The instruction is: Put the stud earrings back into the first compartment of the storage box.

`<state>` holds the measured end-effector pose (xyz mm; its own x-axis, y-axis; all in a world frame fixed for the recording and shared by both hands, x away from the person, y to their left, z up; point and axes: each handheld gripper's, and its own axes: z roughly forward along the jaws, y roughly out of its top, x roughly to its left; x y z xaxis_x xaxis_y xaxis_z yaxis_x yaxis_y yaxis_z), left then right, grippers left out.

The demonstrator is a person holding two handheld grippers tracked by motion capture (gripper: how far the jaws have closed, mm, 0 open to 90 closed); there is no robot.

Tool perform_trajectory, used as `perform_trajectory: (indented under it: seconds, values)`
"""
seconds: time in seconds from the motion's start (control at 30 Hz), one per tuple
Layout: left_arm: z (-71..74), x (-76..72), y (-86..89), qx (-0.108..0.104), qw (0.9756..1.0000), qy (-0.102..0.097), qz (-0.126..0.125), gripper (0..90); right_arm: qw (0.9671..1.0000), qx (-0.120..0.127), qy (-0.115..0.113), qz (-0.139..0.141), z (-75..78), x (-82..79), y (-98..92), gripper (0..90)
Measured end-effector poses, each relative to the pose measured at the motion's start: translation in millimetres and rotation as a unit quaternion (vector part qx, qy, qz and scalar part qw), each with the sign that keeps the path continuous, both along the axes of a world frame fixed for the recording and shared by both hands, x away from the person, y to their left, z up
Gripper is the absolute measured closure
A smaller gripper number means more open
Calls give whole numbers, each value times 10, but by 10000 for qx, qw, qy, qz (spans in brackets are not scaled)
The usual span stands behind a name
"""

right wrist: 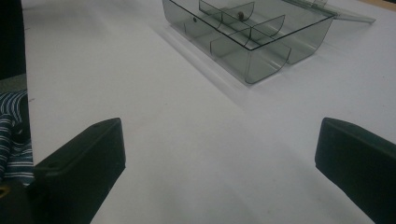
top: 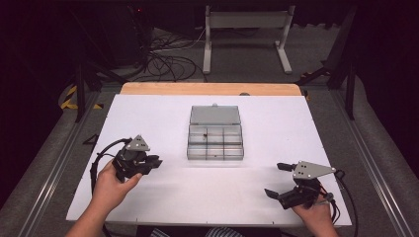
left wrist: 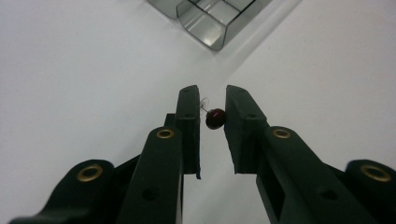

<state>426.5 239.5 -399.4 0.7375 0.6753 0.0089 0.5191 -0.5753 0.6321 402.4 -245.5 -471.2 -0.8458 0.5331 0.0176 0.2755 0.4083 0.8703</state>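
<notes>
A: What is the left gripper (left wrist: pixel 208 105) carrying above the white table (top: pixel 163 197)?

B: A small dark red round bead on a thin wire hook (left wrist: pixel 215 118), pinched between the two black jaws near their tips. The bead sits against the right-hand pad as that gripper's camera sees it, with the wire curling off toward the other one.

A: And where does it have to go?

B: Judging by the scene, into the clear smoky plastic compartment box with its lid folded back (top: pixel 216 141). From the left gripper the box lies ahead and off to the right, well apart, its near corner just past the jaw tips in the left gripper view. Its long side runs across the table.

A: Which hand is nearer?

B: Both stand about equally far from it, but the left holds the bead. The right gripper (top: pixel 279 179) rests low with its jaws spread wide and nothing between them; the box lies ahead of it and to its left.
</notes>
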Motion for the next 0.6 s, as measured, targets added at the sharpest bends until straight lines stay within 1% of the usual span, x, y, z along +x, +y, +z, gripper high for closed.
perform_trajectory:
  seconds: [0.03,0.2,0.37,0.6]
  values:
    - [24,11,-16,-33,10000,12,-9,761,10000,2,-1,-1,0,0,0,27]
    - [129,89,-90,-80,9999,-81,-32,760,10000,7,-1,-3,0,1,-1,27]
    - [197,171,-169,-143,9998,-69,-86,759,10000,2,-5,-7,1,-1,-4,27]
    - [272,315,-274,-216,9997,-57,-95,759,10000,2,0,-1,0,2,-5,27]
